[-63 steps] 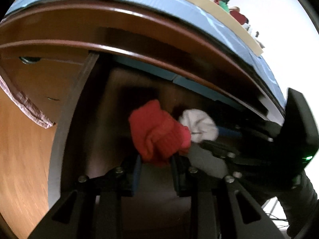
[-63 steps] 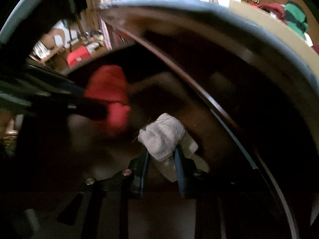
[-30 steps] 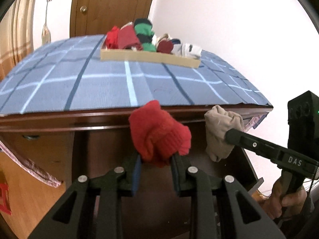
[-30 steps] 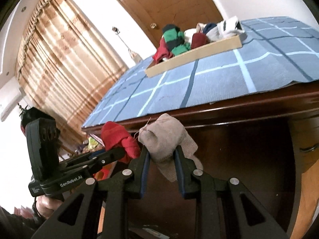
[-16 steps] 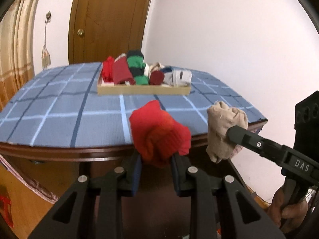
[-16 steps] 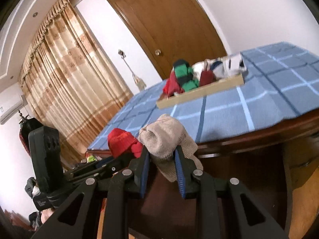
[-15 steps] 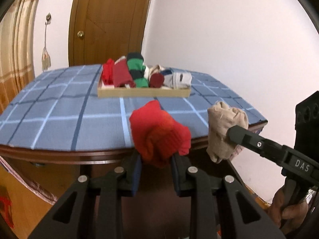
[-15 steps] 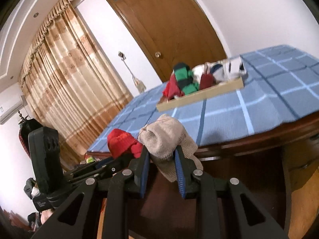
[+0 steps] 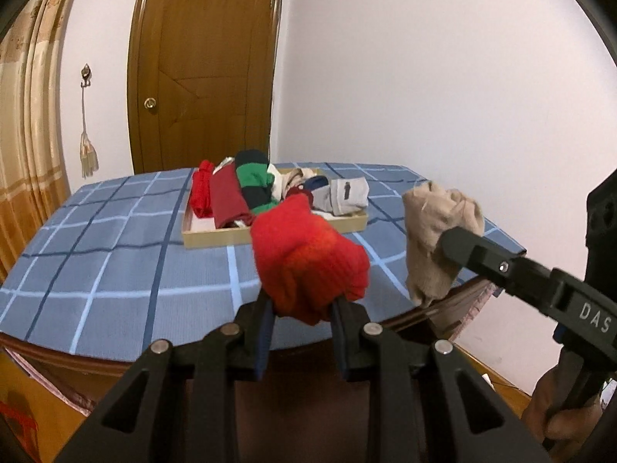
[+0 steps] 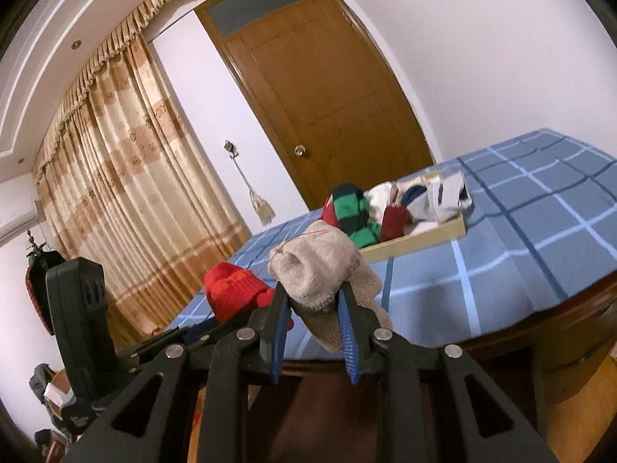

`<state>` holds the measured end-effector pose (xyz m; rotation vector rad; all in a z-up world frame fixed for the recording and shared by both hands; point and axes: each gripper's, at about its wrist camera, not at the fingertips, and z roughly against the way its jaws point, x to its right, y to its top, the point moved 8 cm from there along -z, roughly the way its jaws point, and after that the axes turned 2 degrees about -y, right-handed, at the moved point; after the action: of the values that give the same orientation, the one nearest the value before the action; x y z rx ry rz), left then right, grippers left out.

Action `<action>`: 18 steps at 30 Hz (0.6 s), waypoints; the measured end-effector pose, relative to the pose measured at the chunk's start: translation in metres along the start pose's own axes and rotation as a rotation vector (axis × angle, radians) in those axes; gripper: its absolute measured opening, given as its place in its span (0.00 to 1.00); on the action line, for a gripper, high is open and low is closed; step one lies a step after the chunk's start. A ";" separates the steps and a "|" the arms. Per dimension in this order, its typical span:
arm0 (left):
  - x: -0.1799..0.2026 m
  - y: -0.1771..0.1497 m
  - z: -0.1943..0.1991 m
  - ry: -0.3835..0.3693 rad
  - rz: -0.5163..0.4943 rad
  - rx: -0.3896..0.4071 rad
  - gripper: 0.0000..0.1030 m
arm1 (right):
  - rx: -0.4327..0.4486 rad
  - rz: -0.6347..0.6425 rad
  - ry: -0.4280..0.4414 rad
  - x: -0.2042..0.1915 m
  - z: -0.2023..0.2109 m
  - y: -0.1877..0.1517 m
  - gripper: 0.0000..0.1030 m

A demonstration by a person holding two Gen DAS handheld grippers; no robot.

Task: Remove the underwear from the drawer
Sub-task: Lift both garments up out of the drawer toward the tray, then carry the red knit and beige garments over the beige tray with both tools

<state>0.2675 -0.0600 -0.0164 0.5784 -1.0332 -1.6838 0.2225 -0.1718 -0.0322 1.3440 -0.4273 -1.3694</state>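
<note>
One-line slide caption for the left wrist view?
Left hand-held gripper clamps a red knit bundle above the blue checked tablecloth; right hand-held gripper holds a beige bundle alongside.

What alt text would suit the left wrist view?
The left hand-held gripper clamps a red knit bundle above a blue checked tabletop; the right hand-held gripper holds a beige bundle, with a wooden tray of folded clothes behind.
</note>
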 end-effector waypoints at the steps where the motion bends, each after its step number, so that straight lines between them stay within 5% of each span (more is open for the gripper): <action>1: 0.001 0.002 -0.002 -0.001 -0.001 0.001 0.24 | 0.006 0.003 -0.003 0.000 0.000 0.002 0.26; 18: -0.003 0.037 -0.030 0.023 -0.005 0.041 0.24 | 0.100 0.018 -0.057 0.007 -0.020 0.043 0.26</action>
<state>0.3115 -0.0713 -0.0006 0.6257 -1.0527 -1.6597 0.2606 -0.1826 -0.0047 1.3817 -0.5509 -1.3896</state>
